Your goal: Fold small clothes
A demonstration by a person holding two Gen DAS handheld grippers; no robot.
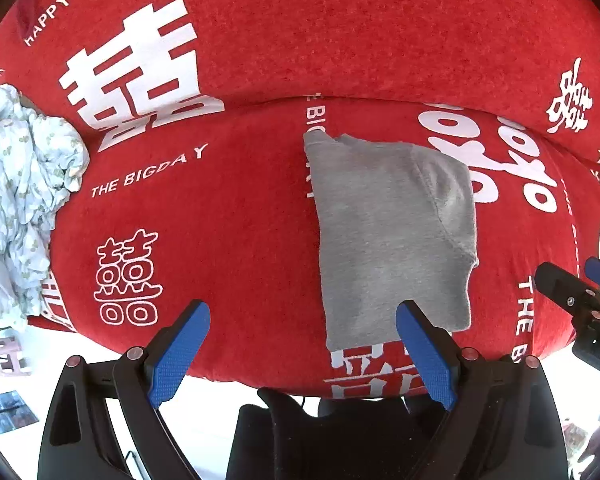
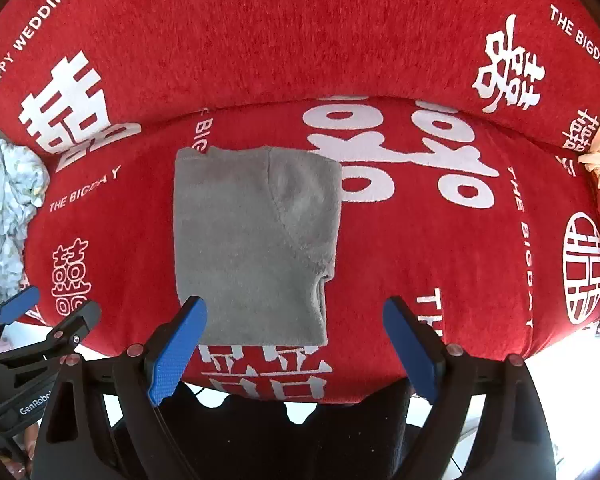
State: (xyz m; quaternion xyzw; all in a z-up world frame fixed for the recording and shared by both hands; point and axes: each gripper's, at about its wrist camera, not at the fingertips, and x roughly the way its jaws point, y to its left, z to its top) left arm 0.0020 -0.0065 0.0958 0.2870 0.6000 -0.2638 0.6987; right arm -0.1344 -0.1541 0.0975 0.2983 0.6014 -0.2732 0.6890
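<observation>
Over on the left, a crumpled pale floral garment [image 1: 24,200] waits at the cushion's edge, clear of the left gripper [image 1: 302,346], whose blue fingers stand wide apart, holding nothing. Centre stage, the folded grey garment [image 2: 252,240] lies flat on the red sofa cushion [image 2: 420,260], its near hem close to the front edge, so a careless nudge could drag it off. Rightwards, the right gripper [image 2: 296,344] hangs spread and empty, bare red cover beyond it.

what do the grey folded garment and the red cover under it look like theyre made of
Grey folded garment: looks like a soft knit, perhaps cotton jersey or light fleece; matte, finely heathered surface, with a fuzzier patch at its upper right.

Red cover: seems a napped, chenille-like or velvety fabric; grainy pile texture, matte, with flat white printed characters and lettering. The exact fibre cannot be told for either.
</observation>
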